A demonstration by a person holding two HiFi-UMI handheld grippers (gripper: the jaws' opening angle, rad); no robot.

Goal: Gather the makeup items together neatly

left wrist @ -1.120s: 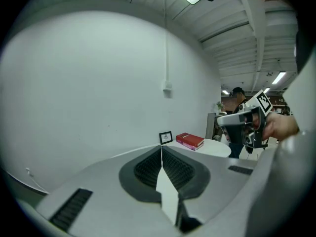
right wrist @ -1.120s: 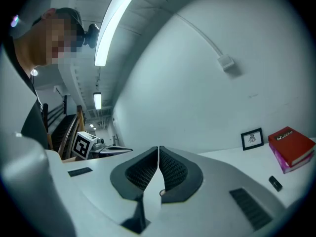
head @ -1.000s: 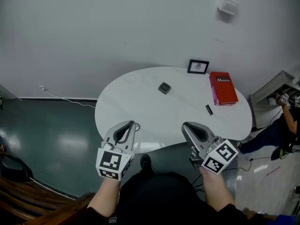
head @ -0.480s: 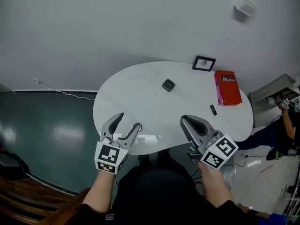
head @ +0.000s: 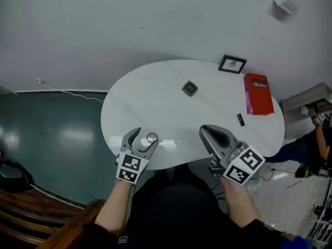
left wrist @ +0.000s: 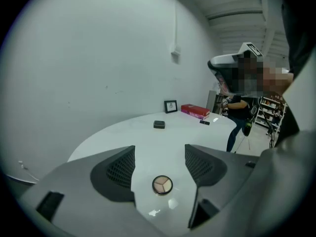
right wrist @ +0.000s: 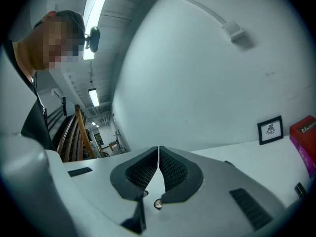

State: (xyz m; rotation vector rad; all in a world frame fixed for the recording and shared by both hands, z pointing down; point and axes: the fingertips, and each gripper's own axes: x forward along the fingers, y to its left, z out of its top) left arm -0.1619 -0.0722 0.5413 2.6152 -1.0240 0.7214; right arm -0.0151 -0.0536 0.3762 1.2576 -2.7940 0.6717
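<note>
1. head view: high above, facing steeply down; whole white table [head: 155, 92] in frame, framed picture [head: 232, 64] and red box [head: 258, 93] at the far side.
2. left gripper view: low at the near edge, facing across the table; round palette [left wrist: 162, 184] close under the lens, also in head view.
3. right gripper view: low, near the tabletop, facing the wall; framed picture and red box shared with both others.
</note>
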